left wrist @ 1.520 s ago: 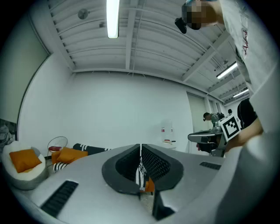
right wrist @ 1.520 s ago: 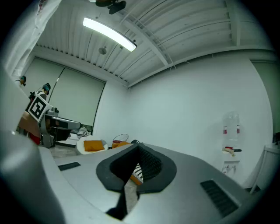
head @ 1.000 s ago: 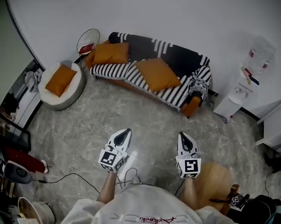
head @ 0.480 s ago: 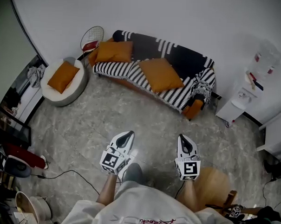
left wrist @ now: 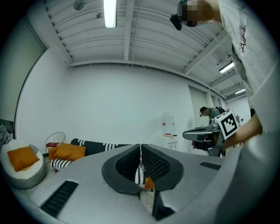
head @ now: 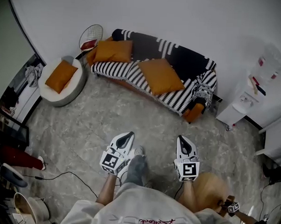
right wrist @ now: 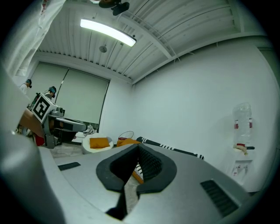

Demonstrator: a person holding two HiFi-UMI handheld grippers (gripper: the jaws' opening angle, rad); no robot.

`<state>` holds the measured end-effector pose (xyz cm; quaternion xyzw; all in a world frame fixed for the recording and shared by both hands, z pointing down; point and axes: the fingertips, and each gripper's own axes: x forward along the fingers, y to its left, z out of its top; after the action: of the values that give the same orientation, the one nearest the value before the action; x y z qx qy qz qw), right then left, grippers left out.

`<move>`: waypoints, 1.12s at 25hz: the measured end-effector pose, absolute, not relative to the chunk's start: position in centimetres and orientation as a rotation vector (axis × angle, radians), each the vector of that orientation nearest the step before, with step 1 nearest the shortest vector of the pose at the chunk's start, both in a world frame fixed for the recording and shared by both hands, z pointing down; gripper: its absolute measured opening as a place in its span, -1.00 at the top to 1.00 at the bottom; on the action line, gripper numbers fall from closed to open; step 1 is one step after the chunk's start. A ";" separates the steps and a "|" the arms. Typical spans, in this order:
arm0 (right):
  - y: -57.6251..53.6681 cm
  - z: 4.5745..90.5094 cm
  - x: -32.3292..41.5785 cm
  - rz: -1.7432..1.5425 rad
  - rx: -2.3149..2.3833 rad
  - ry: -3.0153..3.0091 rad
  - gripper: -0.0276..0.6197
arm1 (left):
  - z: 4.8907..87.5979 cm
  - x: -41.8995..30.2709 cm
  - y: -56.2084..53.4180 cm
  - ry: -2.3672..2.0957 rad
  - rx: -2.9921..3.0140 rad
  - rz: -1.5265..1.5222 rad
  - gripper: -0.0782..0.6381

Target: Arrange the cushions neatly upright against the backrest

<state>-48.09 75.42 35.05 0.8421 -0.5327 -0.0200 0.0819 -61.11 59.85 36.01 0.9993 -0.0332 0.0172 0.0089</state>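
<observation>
No word or number can be read. A line of red cursive script (head: 142,220) crosses the white cloth shirt (head: 141,202) at the bottom middle of the head view, too blurred to make out. The white water dispenser (head: 245,102) at the right edge shows only small red patches. The cubes on the left gripper (head: 126,136) and right gripper (head: 183,139) bear black-and-white square code patterns, not letters.

We see the room in flat, bright white light from ceiling tube lamps (left wrist: 110,13); the lamp (right wrist: 107,32) in the right gripper view flares to glare. Shadows are soft and faint, darkest under the sofa (head: 178,99). The orange cushions (head: 159,75) hold their colour. Both gripper views bend hard at the rim and fall to black corners. The head view bows the wall (head: 181,23).
</observation>
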 end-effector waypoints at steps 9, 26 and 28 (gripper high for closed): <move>67.6 34.9 -41.4 -0.091 2.509 -1.588 0.83 | 35.9 -54.2 52.1 -0.107 3.124 0.022 0.67; 50.7 32.5 -30.4 -0.128 2.466 -1.559 0.83 | 34.7 -43.0 35.3 -0.108 3.108 -0.002 0.67; 49.4 32.5 -29.2 -0.135 2.470 -1.550 0.83 | 34.5 -41.6 34.0 -0.090 3.114 -0.006 0.67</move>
<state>-29.16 49.45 32.53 0.8408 -0.5277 -0.0460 0.1112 -41.59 34.01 34.54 0.9995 -0.0289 -0.0020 0.0133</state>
